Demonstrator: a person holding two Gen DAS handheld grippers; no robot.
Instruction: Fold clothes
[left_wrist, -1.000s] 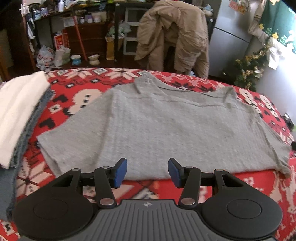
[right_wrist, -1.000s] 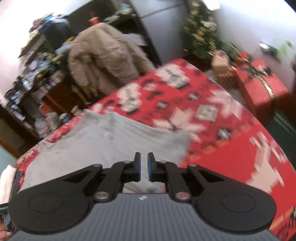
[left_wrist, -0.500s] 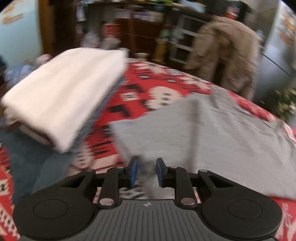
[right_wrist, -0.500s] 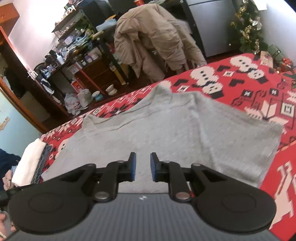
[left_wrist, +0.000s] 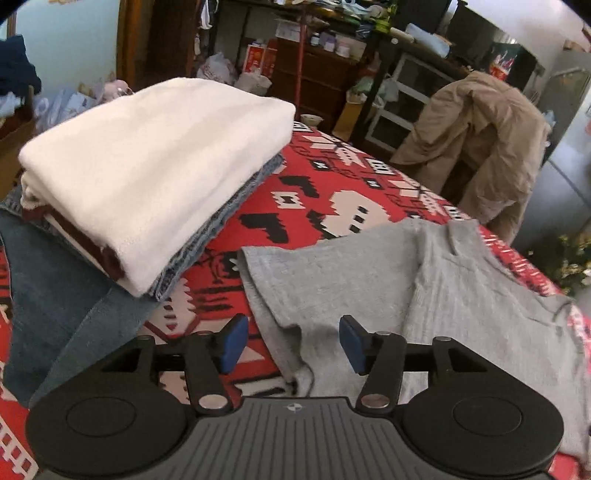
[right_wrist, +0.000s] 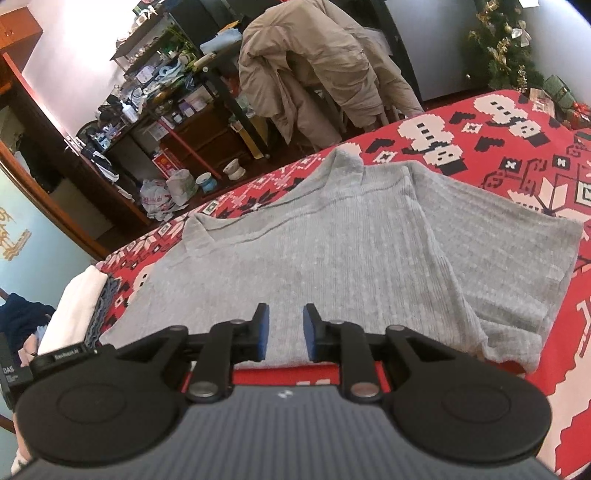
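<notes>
A grey knit shirt (right_wrist: 351, 258) lies flat, collar away from me, on a red patterned blanket (left_wrist: 332, 192). In the left wrist view its left sleeve end (left_wrist: 314, 288) reaches toward me. My left gripper (left_wrist: 293, 341) hangs over that sleeve's near corner. Its jaws are opening, with a small ridge of grey cloth between the blue pads (left_wrist: 234, 341) and neither pad pressing on it. My right gripper (right_wrist: 286, 334) sits low over the shirt's near hem at its middle. Its jaws are opening to a narrow gap, and the cloth lies under them, not pinched.
A folded stack with a white garment on top (left_wrist: 159, 162) and denim beneath stands left of the shirt, partly on spread jeans (left_wrist: 55, 295). A beige coat (right_wrist: 310, 74) hangs on a chair beyond the bed. Cluttered shelves (right_wrist: 166, 92) and a Christmas tree (right_wrist: 506, 44) stand behind.
The left view swung from the shirt's middle to its left sleeve beside the stack; its jaws narrowed, then widened. The right view swung left onto the shirt's hem and its jaws parted slightly.
</notes>
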